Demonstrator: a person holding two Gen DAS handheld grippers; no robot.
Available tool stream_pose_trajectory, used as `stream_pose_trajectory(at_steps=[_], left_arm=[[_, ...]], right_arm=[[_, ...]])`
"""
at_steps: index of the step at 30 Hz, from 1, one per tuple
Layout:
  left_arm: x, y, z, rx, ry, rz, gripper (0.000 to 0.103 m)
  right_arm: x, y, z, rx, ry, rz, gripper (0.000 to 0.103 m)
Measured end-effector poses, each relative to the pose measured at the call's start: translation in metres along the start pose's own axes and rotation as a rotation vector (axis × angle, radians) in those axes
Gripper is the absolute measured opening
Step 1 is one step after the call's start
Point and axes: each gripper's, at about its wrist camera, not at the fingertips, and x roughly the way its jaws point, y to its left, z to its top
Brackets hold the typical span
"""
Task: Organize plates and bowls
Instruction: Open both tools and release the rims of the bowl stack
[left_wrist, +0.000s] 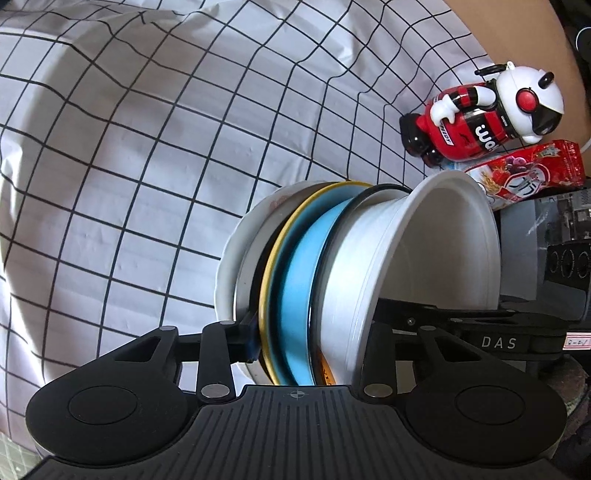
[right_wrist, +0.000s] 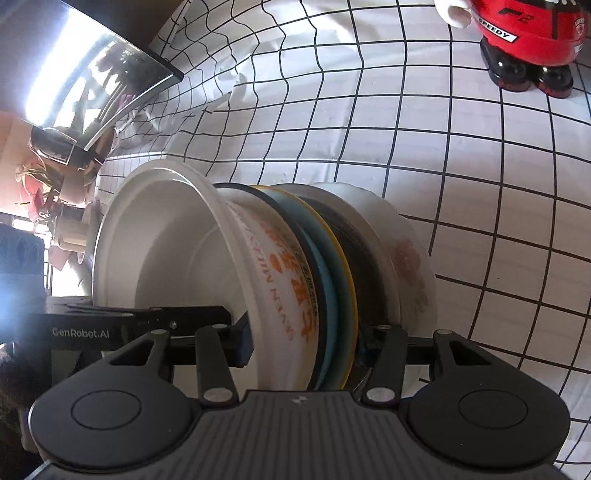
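Stack of dishes held on edge between both tools, above a counter (left_wrist: 129, 155) covered in white cloth with a black grid. Stack order, seen from the left wrist camera: a deep white bowl (left_wrist: 424, 251) with orange lettering on its outside, a black-rimmed dish, a light blue plate (left_wrist: 299, 280), a yellow-rimmed plate (left_wrist: 273, 266), a dark dish, then a white plate (left_wrist: 232, 266) with a faint pink flower print at the far end. Left gripper (left_wrist: 310, 343): fingers straddle the yellow, blue and black-rimmed dishes and the bowl's wall; blue pad of one finger (left_wrist: 251, 339) lies against the yellow-rimmed plate, so it reads as pinching the stack. Right gripper (right_wrist: 306, 347): fingers clamp from the opposite side, one blue pad inside the white bowl (right_wrist: 177, 258), the other behind the yellow rim, pinching the same dishes. Each tool's black body shows in the other's view, just beside the bowl's mouth. Around: a red, black and white robot-shaped toy bottle (left_wrist: 484, 114) stands on the cloth beyond the stack, a red snack packet (left_wrist: 532, 173) beside it and close to the bowl's rim. A shiny metal-edged object (right_wrist: 92, 74) sits off the counter's corner in the right wrist view.
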Motion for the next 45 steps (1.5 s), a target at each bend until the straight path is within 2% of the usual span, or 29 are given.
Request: stream_pose_trajectory(at_steps=[1, 13, 19, 23, 25, 31, 38, 40, 42, 45], left_arm=[[0.0, 0.001, 0.001, -0.002, 0.004, -0.003, 0.036], [-0.003, -0.012, 0.001, 0.083, 0.031, 0.056, 0.036], [-0.008, -0.024, 0.0, 0.157, -0.009, 0.112, 0.034], [-0.01, -0.021, 0.001, 0.161, -0.06, 0.11, 0.036], [-0.01, -0.023, 0.001, 0.158, -0.061, 0.111, 0.035], [-0.012, -0.037, -0.007, 0.237, -0.066, 0.171, 0.034], [-0.017, -0.04, -0.01, 0.223, -0.058, 0.193, 0.033], [-0.02, -0.042, -0.01, 0.226, -0.061, 0.202, 0.036], [-0.026, -0.044, -0.01, 0.247, -0.089, 0.241, 0.039], [-0.042, -0.046, -0.005, 0.248, -0.148, 0.216, 0.039]], right_arm=[[0.001, 0.0, 0.001, -0.001, 0.002, 0.001, 0.049], [-0.001, 0.0, -0.001, -0.003, 0.008, 0.007, 0.048], [-0.002, 0.0, -0.003, -0.005, 0.01, 0.011, 0.048], [-0.002, -0.001, -0.005, -0.008, 0.009, 0.008, 0.044], [-0.003, -0.002, -0.005, -0.003, 0.007, 0.011, 0.044], [-0.003, -0.004, -0.006, 0.004, -0.001, 0.026, 0.044], [-0.002, -0.006, -0.003, -0.001, -0.003, 0.032, 0.045], [-0.002, -0.006, -0.003, -0.004, -0.003, 0.034, 0.044], [-0.002, -0.005, -0.003, -0.018, -0.008, 0.015, 0.041], [-0.007, 0.003, -0.002, -0.064, -0.036, -0.028, 0.042]])
